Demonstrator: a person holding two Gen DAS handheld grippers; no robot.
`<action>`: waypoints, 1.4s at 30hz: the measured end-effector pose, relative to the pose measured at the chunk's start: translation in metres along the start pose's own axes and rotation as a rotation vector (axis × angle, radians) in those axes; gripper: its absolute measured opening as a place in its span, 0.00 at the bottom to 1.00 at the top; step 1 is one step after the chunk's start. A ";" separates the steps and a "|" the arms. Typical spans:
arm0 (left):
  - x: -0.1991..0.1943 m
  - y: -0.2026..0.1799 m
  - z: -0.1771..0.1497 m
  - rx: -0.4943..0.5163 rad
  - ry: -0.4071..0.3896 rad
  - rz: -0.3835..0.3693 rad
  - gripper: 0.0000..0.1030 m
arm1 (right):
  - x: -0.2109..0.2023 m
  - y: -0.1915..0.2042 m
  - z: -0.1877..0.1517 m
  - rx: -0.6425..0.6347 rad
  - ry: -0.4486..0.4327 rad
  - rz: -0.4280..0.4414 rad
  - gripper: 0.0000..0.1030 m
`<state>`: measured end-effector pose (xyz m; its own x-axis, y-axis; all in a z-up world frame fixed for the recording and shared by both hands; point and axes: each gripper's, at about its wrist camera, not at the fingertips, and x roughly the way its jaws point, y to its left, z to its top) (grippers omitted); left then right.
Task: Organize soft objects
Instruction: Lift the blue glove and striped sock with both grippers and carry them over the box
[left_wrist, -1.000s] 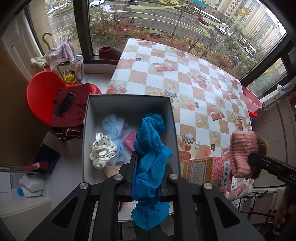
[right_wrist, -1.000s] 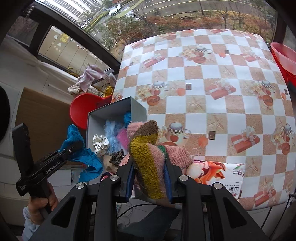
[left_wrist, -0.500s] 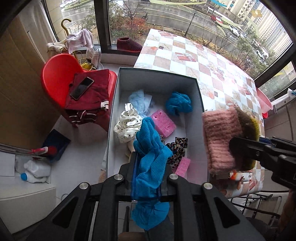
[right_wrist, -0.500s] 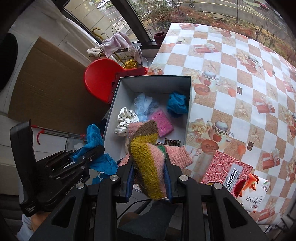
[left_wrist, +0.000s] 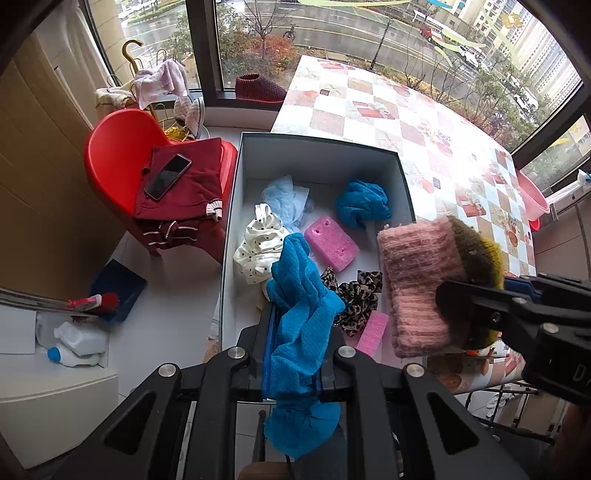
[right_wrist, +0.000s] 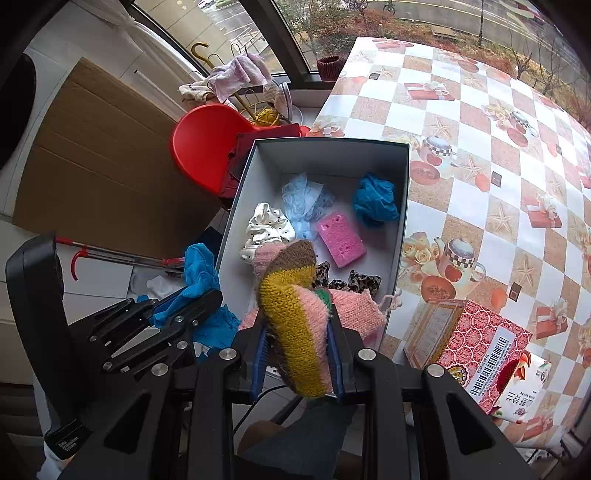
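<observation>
My left gripper (left_wrist: 293, 354) pinches a blue cloth (left_wrist: 299, 317) between its fingers, above the near end of the grey box (left_wrist: 317, 155). My right gripper (right_wrist: 297, 354) pinches a pink and yellow knitted piece (right_wrist: 295, 325), also above the near end. The box stands on the left edge of the bench (right_wrist: 480, 147) and holds a pink sponge (left_wrist: 330, 243) and another blue cloth (left_wrist: 362, 203) at its far right.

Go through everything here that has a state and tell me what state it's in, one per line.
Left gripper: shut on blue cloth.
Right gripper: shut on knit piece.
Box: open, no lid on, partly filled.
Phone: screen dark, lying on red garment.
</observation>
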<state>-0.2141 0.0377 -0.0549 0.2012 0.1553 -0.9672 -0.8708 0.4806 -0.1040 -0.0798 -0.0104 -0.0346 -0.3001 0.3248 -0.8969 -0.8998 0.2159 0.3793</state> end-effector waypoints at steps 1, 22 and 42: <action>0.000 0.001 0.000 -0.001 0.001 -0.001 0.17 | 0.001 0.001 0.000 -0.002 0.001 -0.001 0.28; 0.006 -0.004 0.008 0.020 0.010 -0.013 0.17 | 0.004 -0.003 0.004 0.007 0.015 -0.017 0.28; 0.027 -0.005 0.044 0.022 0.028 -0.008 0.17 | 0.016 -0.010 0.027 -0.002 0.026 -0.054 0.28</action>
<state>-0.1849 0.0776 -0.0707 0.1949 0.1277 -0.9725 -0.8590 0.5008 -0.1064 -0.0669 0.0172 -0.0472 -0.2592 0.2887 -0.9217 -0.9155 0.2307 0.3297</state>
